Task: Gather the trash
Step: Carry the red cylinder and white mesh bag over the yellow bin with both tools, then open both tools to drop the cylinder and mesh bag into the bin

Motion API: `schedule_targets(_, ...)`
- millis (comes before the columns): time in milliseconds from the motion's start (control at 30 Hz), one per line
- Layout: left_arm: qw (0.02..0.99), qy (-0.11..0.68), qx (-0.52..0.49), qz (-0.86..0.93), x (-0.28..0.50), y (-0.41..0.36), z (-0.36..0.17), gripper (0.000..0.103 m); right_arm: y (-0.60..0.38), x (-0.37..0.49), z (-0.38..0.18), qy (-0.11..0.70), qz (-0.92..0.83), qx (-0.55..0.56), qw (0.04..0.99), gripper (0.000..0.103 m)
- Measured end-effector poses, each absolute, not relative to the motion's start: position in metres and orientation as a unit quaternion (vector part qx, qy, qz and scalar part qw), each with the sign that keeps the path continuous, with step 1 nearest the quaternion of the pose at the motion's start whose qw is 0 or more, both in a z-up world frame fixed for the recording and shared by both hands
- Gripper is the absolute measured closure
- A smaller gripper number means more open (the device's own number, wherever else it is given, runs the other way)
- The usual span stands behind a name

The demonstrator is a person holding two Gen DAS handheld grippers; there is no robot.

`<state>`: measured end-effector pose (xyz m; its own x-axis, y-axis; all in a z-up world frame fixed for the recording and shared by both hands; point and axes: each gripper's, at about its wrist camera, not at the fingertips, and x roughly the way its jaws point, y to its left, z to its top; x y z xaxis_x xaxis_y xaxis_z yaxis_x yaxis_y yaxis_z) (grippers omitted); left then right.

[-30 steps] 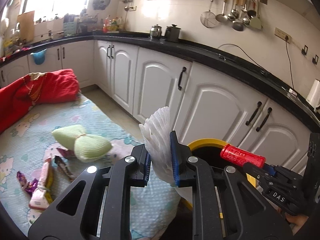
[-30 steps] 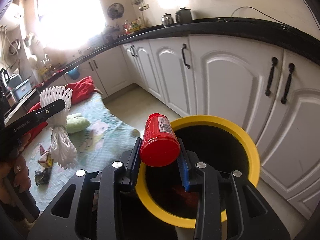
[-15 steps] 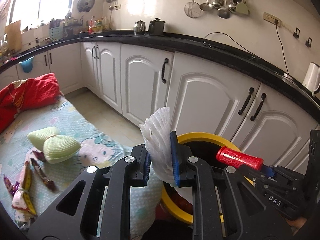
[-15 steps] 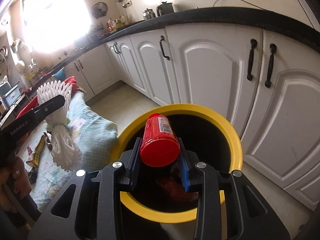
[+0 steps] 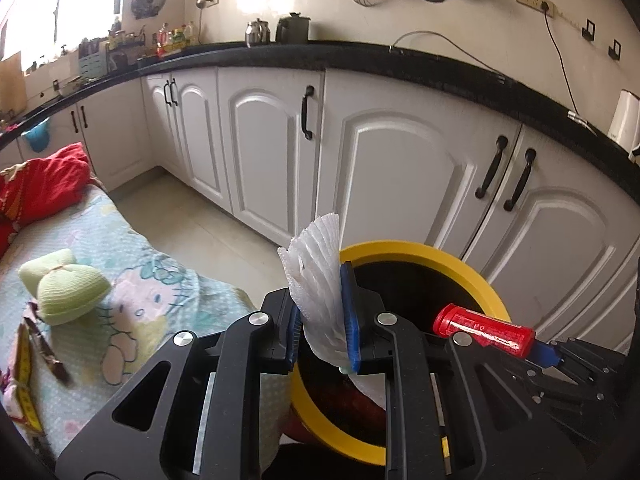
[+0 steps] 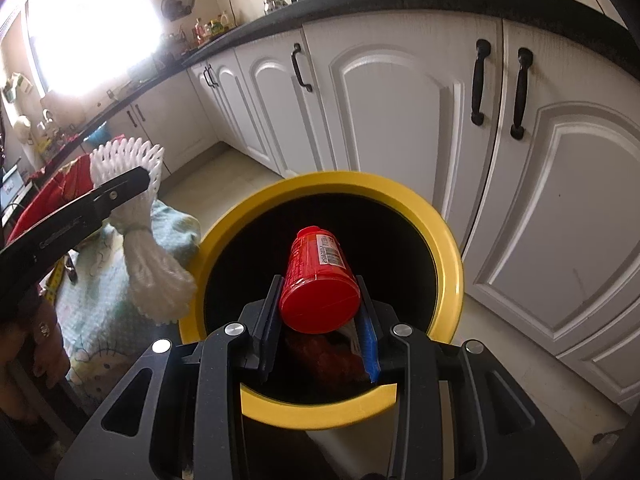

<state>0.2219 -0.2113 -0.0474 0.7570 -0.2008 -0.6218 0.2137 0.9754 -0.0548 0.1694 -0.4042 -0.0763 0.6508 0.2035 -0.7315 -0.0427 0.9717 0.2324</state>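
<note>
Kitchen floor, white cupboards (image 5: 276,152); one yellow bin (image 6: 448,248). My left tool (image 5: 322,320) clenches one foam net (image 5: 316,276), my right tool (image 6: 320,312) one red bottle (image 6: 318,276); perhaps three wrappers (image 5: 24,364) on the bed (image 5: 132,256).

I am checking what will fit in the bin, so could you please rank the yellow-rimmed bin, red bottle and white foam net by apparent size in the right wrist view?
1. yellow-rimmed bin, clearly largest.
2. and 3. white foam net and red bottle: they look alike in size, and the bottle points away from the camera, foreshortened, so I leave them unranked.
</note>
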Motion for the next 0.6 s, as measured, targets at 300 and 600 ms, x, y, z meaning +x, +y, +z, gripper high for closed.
schedule_targets(300,0.929,0.351,0.009,-0.116,0.231,-0.213,-0.062,0.090,-0.397,0.172,-0.088,0.443,0.075,0.083,0.889,0.071)
schedule_targets(600,0.923,0.363,-0.002,-0.132,0.233,-0.210,-0.065,0.077,-0.392,0.174,-0.095,0.465,0.083,0.081,0.878,0.070)
